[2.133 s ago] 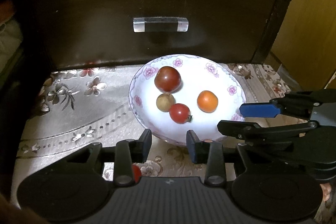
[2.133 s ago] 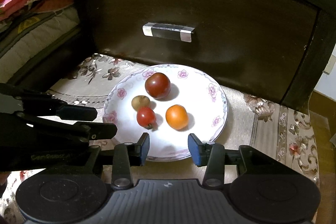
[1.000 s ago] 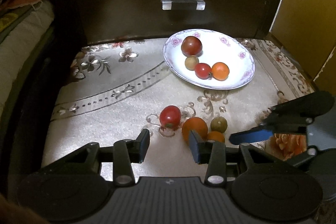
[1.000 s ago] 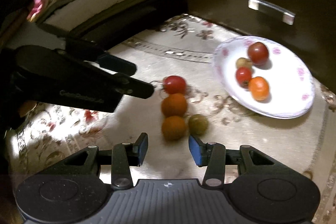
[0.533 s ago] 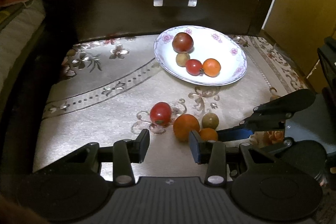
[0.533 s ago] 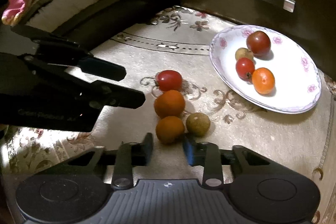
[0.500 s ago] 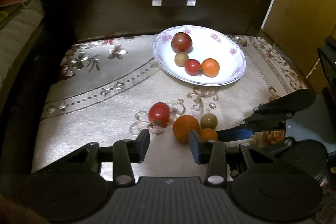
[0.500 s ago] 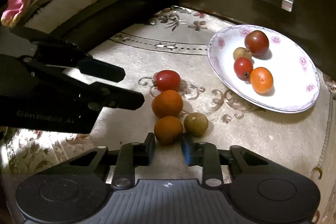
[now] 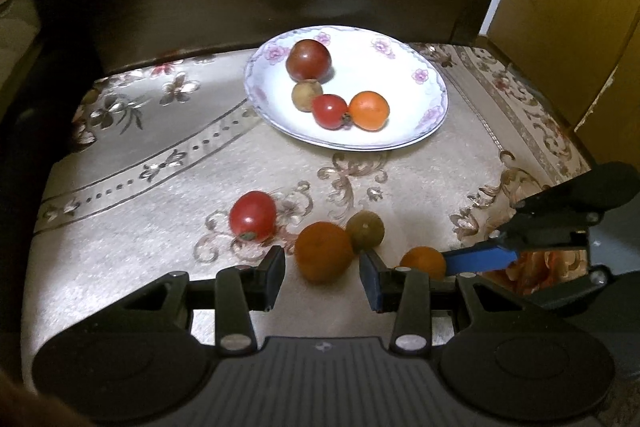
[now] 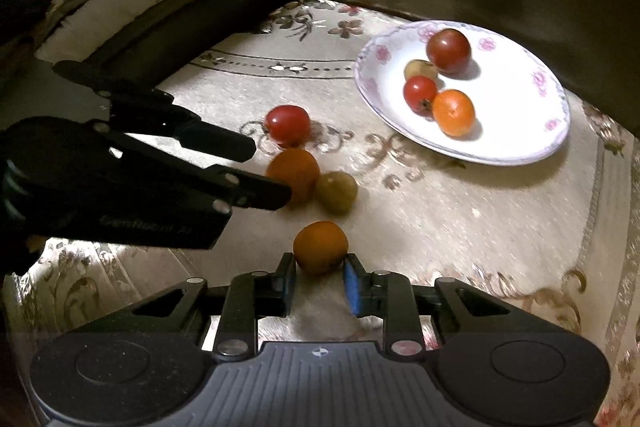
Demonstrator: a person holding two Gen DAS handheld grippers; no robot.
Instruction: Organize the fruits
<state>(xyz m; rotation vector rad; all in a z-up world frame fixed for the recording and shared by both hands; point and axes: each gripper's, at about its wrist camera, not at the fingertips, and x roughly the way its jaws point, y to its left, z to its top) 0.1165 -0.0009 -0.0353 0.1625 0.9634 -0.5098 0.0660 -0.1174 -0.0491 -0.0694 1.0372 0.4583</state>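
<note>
Now R gripper [image 10: 319, 278] fingers pinch round, matte orange [image 10: 320, 246].

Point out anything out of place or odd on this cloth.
Four fruits lie loose on the cloth instead of on the plate: a red tomato, a big orange, a greenish fruit and a small orange between the right gripper's fingers. Nothing looks spilled or damaged.
</note>
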